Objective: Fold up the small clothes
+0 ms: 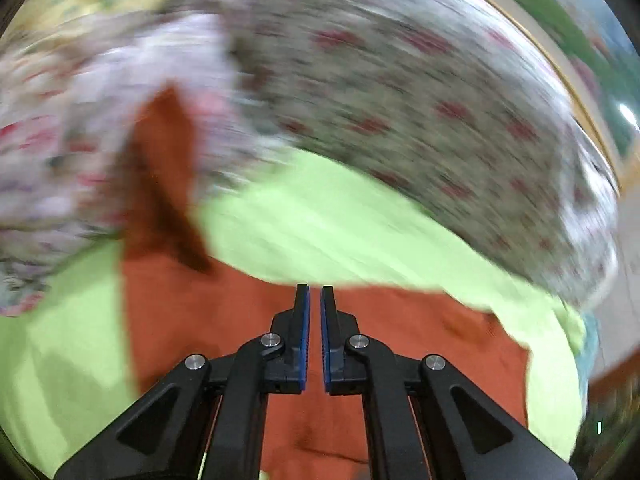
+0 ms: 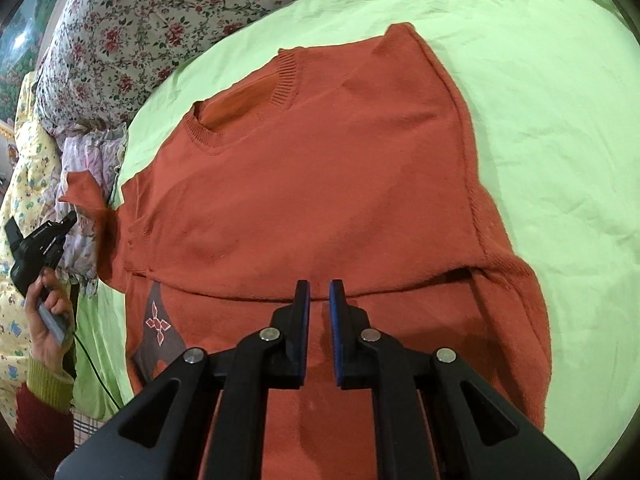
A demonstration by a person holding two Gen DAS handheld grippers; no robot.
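An orange knit sweater (image 2: 320,160) lies spread on a light green sheet (image 2: 540,120), its neckline toward the far left. Its lower part is folded up, and the fold edge runs just under the tips of my right gripper (image 2: 319,292). That gripper's jaws stand nearly together; whether they pinch cloth I cannot tell. One sleeve (image 2: 82,192) sticks out left onto a pale ruffled cloth. My left gripper (image 2: 70,218), held in a hand (image 2: 48,320), sits just below that sleeve tip. In the blurred left wrist view, the left gripper (image 1: 315,300) is shut and empty above the sweater (image 1: 200,320).
A rose-patterned quilt (image 2: 140,20) is heaped along the far side of the sheet. A yellow printed cloth (image 2: 24,168) lies at the left edge. A thin black cable (image 2: 96,372) trails from the left hand. A grey patch with a pink motif (image 2: 158,320) shows on the sweater.
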